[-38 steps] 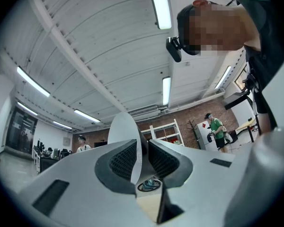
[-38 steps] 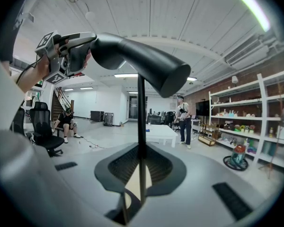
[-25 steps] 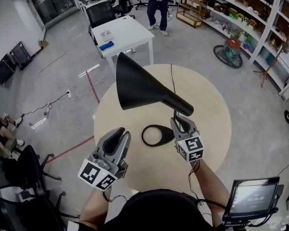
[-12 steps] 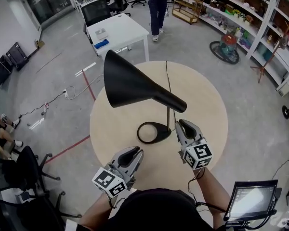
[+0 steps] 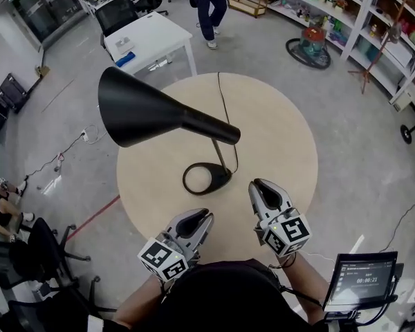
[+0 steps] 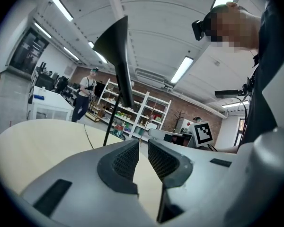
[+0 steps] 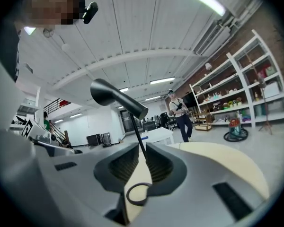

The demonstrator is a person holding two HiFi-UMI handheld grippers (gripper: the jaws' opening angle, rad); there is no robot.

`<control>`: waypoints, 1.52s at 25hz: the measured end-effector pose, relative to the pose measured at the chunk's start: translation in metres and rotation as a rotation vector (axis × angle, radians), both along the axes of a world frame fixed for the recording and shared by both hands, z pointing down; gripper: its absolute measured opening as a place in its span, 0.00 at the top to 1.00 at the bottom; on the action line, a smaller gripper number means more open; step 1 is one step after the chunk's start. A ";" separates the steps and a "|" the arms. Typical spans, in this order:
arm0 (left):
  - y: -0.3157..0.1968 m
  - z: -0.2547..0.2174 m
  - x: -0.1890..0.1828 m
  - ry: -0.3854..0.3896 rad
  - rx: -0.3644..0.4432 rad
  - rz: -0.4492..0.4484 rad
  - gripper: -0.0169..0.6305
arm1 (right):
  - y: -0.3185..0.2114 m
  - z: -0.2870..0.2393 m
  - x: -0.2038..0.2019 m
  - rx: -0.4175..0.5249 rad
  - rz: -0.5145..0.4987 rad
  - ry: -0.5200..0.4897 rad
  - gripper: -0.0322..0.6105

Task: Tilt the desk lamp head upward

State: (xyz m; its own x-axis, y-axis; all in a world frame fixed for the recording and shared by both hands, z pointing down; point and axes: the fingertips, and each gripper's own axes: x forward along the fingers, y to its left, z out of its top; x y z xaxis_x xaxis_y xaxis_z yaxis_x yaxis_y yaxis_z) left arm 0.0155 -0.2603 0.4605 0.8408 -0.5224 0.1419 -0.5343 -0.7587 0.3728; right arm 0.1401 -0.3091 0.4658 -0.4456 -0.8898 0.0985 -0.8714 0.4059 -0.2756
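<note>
One lamp stands on one round bench, a little left of the bench's middle in the head view. Its one ring base lies flat on the wood. One thin stem rises from the base to the narrow end of the black cone head. The cone's wide mouth points to the left in the head view and overhangs the bench edge. In the right gripper view the lamp shows its wide end higher than its narrow end, so the head tilts upward. One black cord runs from the lamp across the bench to the far edge.

There are two grippers, both at the near side of the bench and well apart from the lamp. The left gripper is clenched with nothing between its jaws; its own view shows the left gripper pads nearly together with only wood behind the slit. The right gripper is just right of the base and not touching it. In its own view the right gripper is clenched too, and the stem shows far off through the narrow gap.

Beyond the round bench stand one white bench and one person. One screen sits at the lower right.
</note>
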 end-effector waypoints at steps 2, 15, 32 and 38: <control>0.002 0.003 0.007 -0.006 -0.006 0.000 0.88 | 0.010 0.000 0.002 -0.005 -0.008 -0.014 0.88; 0.013 0.011 -0.005 -0.026 -0.041 -0.038 0.88 | 0.055 0.021 -0.037 -0.091 -0.111 0.015 0.88; 0.015 0.036 -0.008 -0.013 -0.089 -0.078 0.88 | 0.070 0.023 -0.042 -0.097 -0.175 0.067 0.88; 0.013 0.049 0.008 0.010 -0.106 -0.035 0.88 | 0.072 0.029 -0.027 -0.112 -0.141 0.083 0.88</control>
State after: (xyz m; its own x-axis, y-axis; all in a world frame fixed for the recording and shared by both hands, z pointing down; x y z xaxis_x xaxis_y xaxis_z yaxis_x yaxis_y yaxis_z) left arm 0.0238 -0.2470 0.5095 0.8238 -0.5344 0.1892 -0.5558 -0.6956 0.4553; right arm 0.1130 -0.2376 0.4945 -0.5512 -0.8006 0.2352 -0.8298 0.4962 -0.2555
